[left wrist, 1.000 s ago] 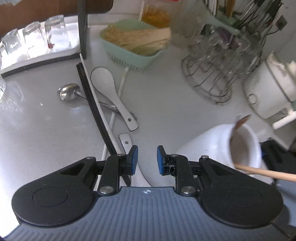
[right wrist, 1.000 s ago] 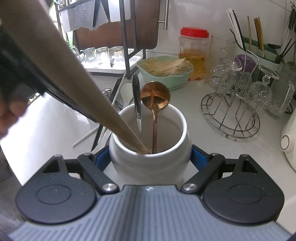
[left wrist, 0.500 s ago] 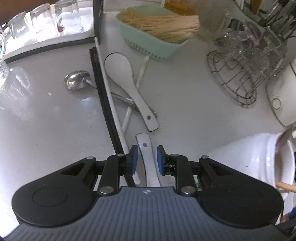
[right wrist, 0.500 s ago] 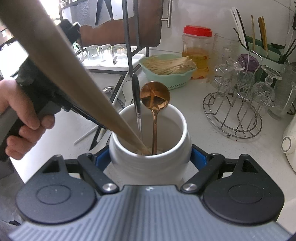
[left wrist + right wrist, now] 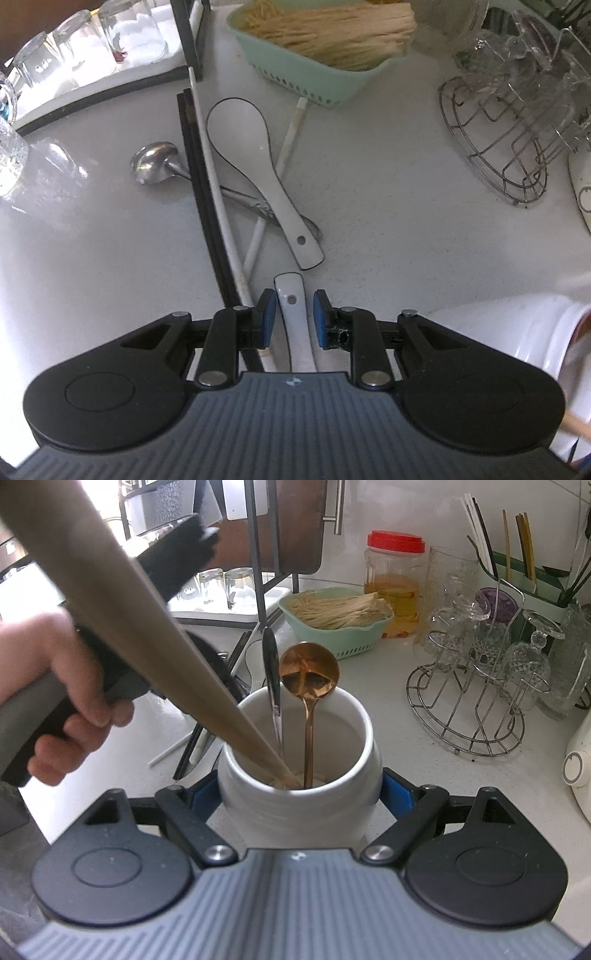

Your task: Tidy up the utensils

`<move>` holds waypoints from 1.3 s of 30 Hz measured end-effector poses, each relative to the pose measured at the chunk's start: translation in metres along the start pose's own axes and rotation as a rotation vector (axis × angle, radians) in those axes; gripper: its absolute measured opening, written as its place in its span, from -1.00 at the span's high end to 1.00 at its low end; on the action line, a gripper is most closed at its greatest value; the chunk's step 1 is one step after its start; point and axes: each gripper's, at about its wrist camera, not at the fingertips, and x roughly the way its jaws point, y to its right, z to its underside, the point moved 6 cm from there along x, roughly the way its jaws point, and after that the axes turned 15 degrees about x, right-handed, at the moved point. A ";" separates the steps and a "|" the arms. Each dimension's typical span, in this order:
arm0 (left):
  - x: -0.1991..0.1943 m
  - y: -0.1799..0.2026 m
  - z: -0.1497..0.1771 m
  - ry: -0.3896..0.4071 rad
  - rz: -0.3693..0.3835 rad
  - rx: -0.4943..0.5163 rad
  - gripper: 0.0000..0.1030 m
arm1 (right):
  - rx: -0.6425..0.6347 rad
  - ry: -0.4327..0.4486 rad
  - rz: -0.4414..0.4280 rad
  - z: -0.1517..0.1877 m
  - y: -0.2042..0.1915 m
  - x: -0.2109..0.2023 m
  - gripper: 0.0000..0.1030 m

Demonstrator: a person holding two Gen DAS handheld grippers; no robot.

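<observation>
White tabletop, cluttered: my left tongs (image 5: 291, 319) have dropped over a white ceramic spoon handle (image 5: 293, 314), pads apart, straddling it untouched. Right tongs (image 5: 300, 792) stay clamped on the white utensil crock (image 5: 299, 805), so pickup comes next.

White spoon (image 5: 295, 325) bowl hidden under left gripper (image 5: 294, 318) body; wooden handle (image 5: 122, 627) top cut off (possibly spatula).

the left wrist view looks steeply down, close over the pale speckled countertop (image 5: 388, 206). the right wrist view slants forward across it toward the wall. both show the mint-green plastic basket (image 5: 314, 79) (image 5: 340, 635) and round wire glass rack (image 5: 495, 147) (image 5: 465, 716).
</observation>
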 end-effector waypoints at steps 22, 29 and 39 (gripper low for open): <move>-0.010 0.002 -0.013 0.014 0.067 0.124 0.63 | 0.100 0.061 0.097 -0.004 -0.012 0.011 -0.76; -0.064 0.002 0.000 0.174 0.171 0.164 0.63 | 0.120 0.080 0.121 -0.010 -0.014 0.019 -0.76; -0.103 -0.003 0.019 0.267 0.231 0.150 0.63 | 0.135 0.098 0.143 -0.013 -0.015 0.023 -0.76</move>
